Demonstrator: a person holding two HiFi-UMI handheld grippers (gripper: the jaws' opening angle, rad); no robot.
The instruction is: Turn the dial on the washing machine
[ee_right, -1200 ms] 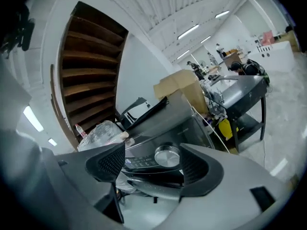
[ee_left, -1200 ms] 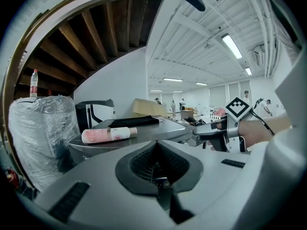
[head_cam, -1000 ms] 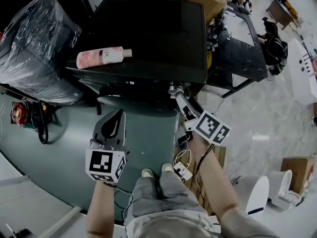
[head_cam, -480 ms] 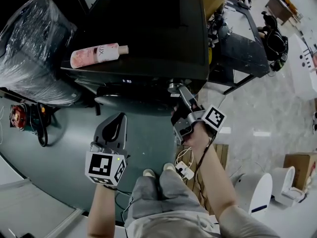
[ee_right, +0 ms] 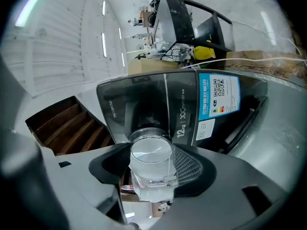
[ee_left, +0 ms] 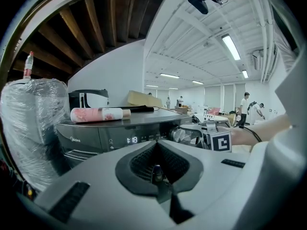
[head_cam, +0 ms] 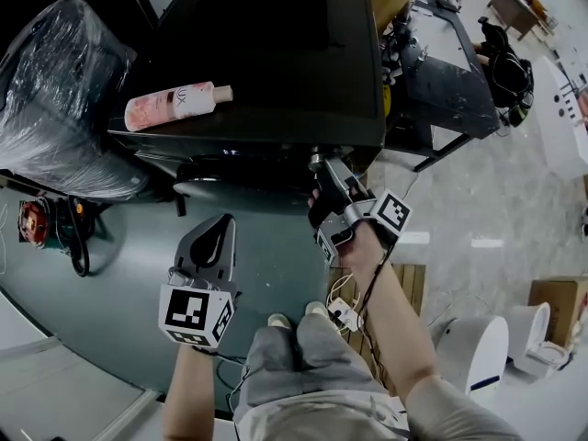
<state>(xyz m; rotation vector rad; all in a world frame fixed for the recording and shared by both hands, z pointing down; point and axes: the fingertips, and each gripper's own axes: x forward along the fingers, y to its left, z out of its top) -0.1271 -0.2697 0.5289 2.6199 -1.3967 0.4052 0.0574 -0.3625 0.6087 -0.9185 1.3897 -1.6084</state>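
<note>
Two grippers, one job. Your left gripper (head_cam: 218, 231) hangs low in front of the washing machine (head_cam: 266, 53), jaws pressed together on nothing. The dial (ee_right: 151, 150) sits at the right end of the control panel (ee_left: 129, 139). Your right gripper (head_cam: 323, 178) has it between its jaws, which are closing. The pads (ee_right: 188, 164) look to be touching both sides, though the glossy knob makes that hard to confirm. Twist before the grip is firm and the pads may slide round the smooth dial. Come in skewed and you may lever it sideways instead of rotating it.
</note>
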